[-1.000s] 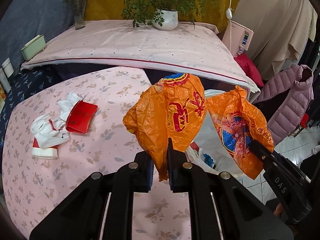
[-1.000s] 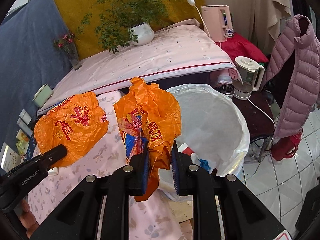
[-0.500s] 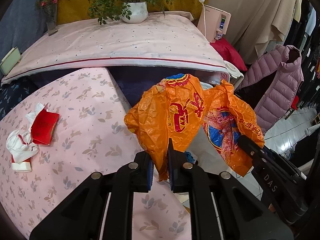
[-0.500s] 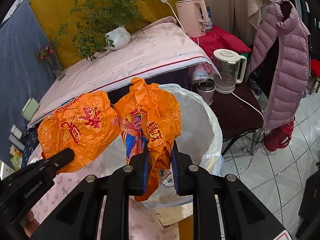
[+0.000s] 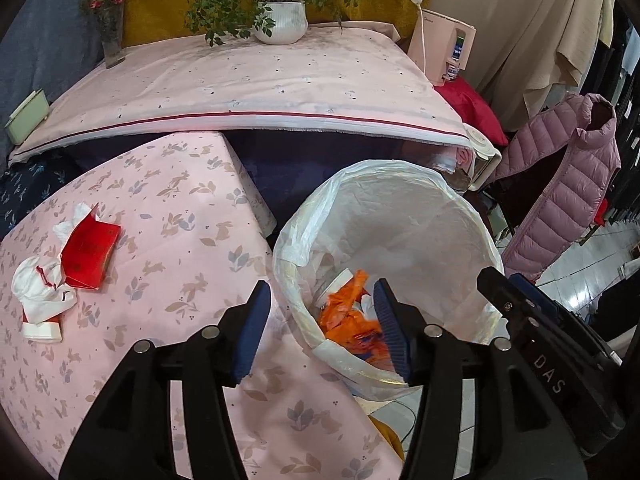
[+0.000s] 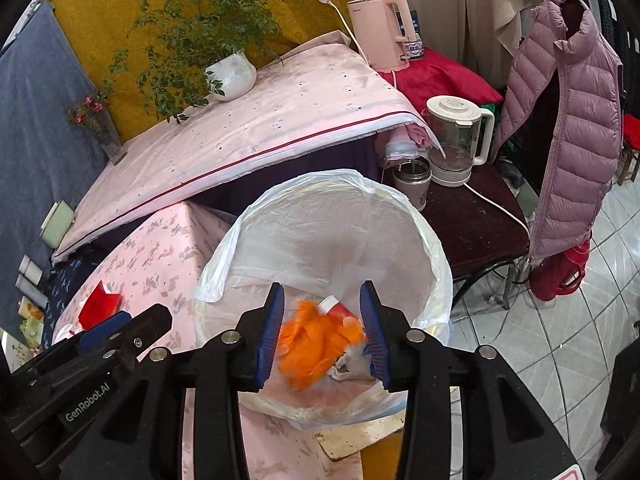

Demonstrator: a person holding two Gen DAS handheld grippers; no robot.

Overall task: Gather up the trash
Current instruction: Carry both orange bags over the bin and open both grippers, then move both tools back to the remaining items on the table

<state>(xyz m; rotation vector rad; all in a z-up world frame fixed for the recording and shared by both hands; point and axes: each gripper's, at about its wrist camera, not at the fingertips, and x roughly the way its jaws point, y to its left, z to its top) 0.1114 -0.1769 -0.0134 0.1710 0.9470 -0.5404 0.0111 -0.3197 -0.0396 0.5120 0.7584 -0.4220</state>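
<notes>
Both grippers are angled steeply down over the lined trash bin (image 6: 424,240), the left gripper (image 5: 320,316) above its near rim, the right gripper (image 6: 322,320) above its mouth. Beside the bin, the pink floral table (image 5: 168,248) is seen, with a red packet (image 5: 89,251) and white wrappers (image 5: 40,300) left on it. Both pairs of jaws have just been opening and are parted with nothing gripped; the orange bags (image 6: 316,340) are down inside the bin.

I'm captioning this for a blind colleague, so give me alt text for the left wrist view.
The left gripper, jaws just opened and empty, hangs above a lined trash bin where orange plastic bags lie. A red packet and crumpled white tissue remain on the pink floral tablecloth; the right gripper enters from the right.
</notes>
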